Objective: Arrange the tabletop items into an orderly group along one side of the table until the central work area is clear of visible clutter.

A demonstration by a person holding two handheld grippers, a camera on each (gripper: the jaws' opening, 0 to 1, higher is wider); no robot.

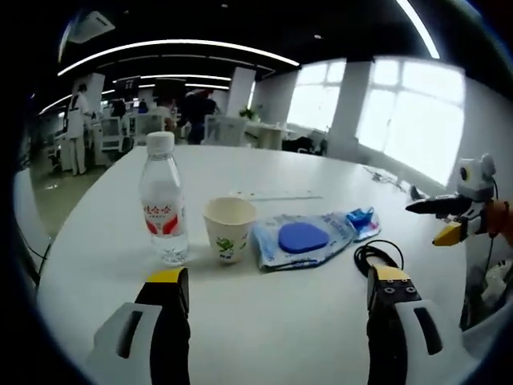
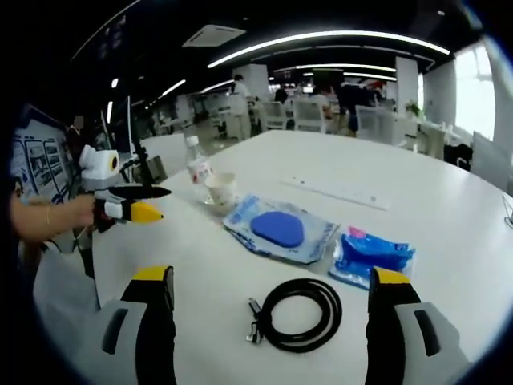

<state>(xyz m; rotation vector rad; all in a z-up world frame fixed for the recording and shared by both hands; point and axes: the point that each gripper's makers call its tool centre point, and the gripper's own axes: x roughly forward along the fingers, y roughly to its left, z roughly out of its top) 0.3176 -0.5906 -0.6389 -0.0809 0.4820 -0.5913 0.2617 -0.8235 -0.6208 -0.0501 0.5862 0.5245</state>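
Observation:
On the white round table (image 1: 264,321) stand a clear water bottle (image 1: 163,200) with a red label and a paper cup (image 1: 228,228), side by side. Right of them lie a plastic bag holding a blue disc (image 1: 300,238), a small blue packet (image 1: 362,220) and a coiled black cable (image 1: 377,255). My left gripper (image 1: 278,281) is open and empty, short of the cup. In the right gripper view, my right gripper (image 2: 270,281) is open, and the cable (image 2: 300,313) lies on the table between its spread fingers, with the bag (image 2: 278,228), packet (image 2: 371,253), cup (image 2: 219,191) and bottle (image 2: 196,168) beyond.
A long clear ruler (image 1: 276,196) lies behind the cup. The right gripper (image 1: 429,222) shows at the table's right edge, and the left gripper (image 2: 140,203), held by a hand, at the left edge. Office desks, chairs and people fill the background.

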